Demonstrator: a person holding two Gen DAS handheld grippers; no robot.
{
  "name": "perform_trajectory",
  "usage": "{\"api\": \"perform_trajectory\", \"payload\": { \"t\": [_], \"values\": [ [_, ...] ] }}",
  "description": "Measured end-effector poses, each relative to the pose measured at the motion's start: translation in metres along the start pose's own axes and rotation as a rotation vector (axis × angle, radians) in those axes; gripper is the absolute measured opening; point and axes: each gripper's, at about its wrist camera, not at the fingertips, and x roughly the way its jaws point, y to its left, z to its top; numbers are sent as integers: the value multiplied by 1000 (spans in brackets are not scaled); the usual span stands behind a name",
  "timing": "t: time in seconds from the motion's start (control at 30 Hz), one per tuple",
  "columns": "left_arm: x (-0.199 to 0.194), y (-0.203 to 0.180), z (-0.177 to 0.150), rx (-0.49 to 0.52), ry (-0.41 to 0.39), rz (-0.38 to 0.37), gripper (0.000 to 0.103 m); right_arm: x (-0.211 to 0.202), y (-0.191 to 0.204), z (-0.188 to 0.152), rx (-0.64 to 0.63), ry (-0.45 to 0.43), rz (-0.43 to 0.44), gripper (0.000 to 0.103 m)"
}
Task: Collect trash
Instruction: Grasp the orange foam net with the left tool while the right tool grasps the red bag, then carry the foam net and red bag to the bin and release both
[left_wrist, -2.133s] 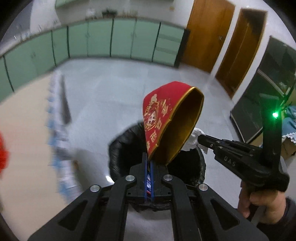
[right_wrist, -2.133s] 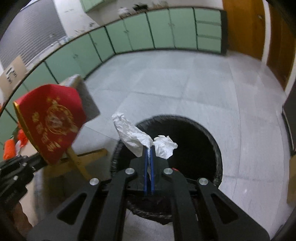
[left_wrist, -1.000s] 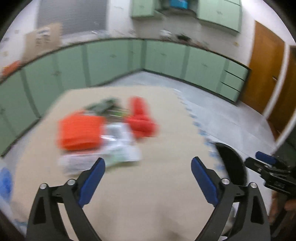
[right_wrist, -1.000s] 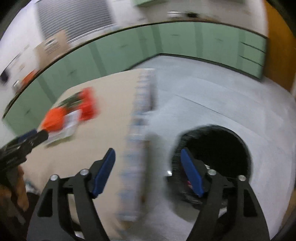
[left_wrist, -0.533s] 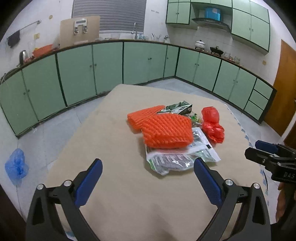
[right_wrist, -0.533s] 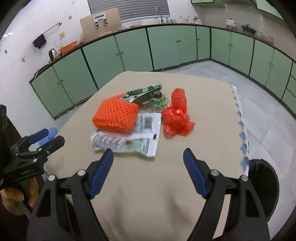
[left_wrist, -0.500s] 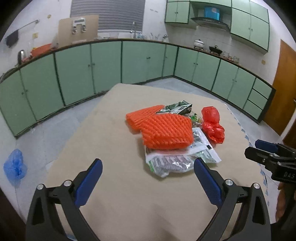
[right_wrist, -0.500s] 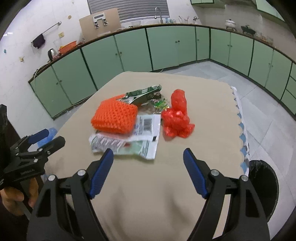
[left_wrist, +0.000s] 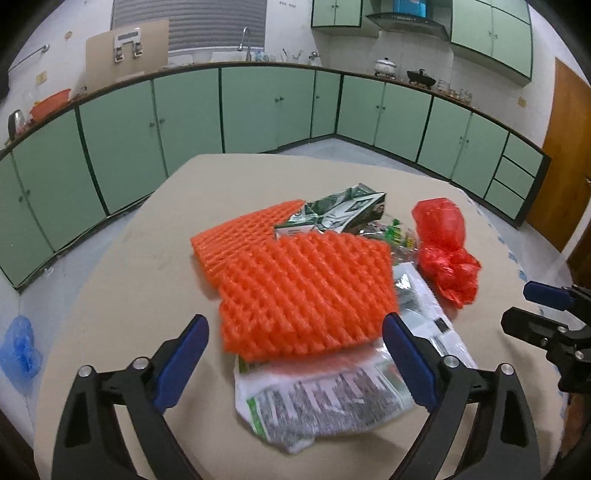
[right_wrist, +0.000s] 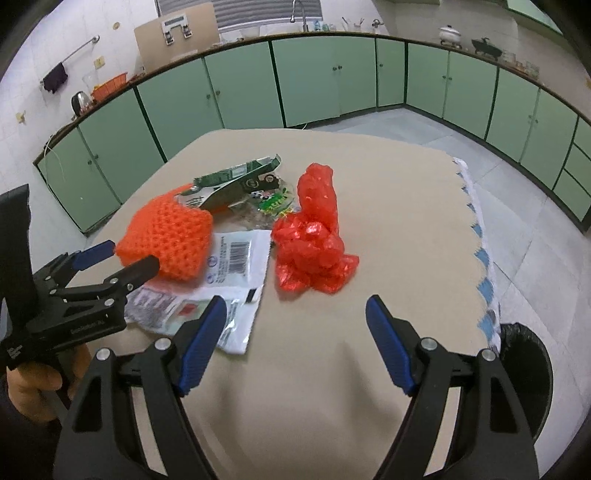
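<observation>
Now both hand-held grippers (agape) downtilted

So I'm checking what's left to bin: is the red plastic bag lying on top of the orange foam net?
No, the red plastic bag lies on the table beside the orange foam net.

A: What's left on the table?
B: Orange foam net on top of a flat white printed wrapper. Green torn carton behind, flattened.
A: And the red thing?
B: Crumpled red plastic bag, just right of the pile. Black-lined bin on floor, off table's right edge.
</observation>
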Motion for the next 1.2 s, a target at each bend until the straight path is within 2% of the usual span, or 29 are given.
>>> {"api": "perform_trajectory", "payload": {
  "t": [0.07, 0.13, 0.17, 0.2, 0.23, 0.3, 0.4, 0.53, 0.6, 0.63, 0.73, 0.9, 1.2],
  "values": [
    [7, 1, 1, -2, 19, -3, 78, 10, -2, 6, 0, 3, 1, 76],
    [14, 1, 2, 7, 37, 11, 56, 20, -3, 12, 1, 6, 5, 76],
    [18, 1, 2, 6, 48, 3, 49, 23, -4, 14, 1, 5, 3, 76],
    [19, 2, 1, -1, 45, -7, 35, 27, -5, 15, 3, 6, 4, 75],
    [17, 5, 1, -11, 31, -21, 27, 30, -6, 17, 7, 9, 6, 74],
    [8, 9, 2, -32, -7, -46, 18, 35, -7, 18, 10, 10, 6, 71],
    [-15, 7, 5, -19, -84, -38, 15, 40, -8, 23, 15, -1, -1, 69],
    [-39, 9, 8, -27, -127, -66, 15, 51, -11, 33, 32, 0, -9, 65],
    [-46, 10, 6, -35, -132, -83, 15, 60, -13, 34, 35, 19, -12, 55],
    [-47, 10, 7, -35, -133, -83, 15, 65, -12, 33, 29, 38, -10, 43],
    [-51, 11, 4, -38, -127, -89, 15, 64, -11, 28, 18, 43, -8, 34],
    [-57, 6, 3, -38, -125, -101, 14, 28, -17, 20, 27, -8, -16, 19],
    [-85, -13, -1, -17, -138, -157, 14, -42, -43, -1, 92, -71, -3, 16]
  ]
}}
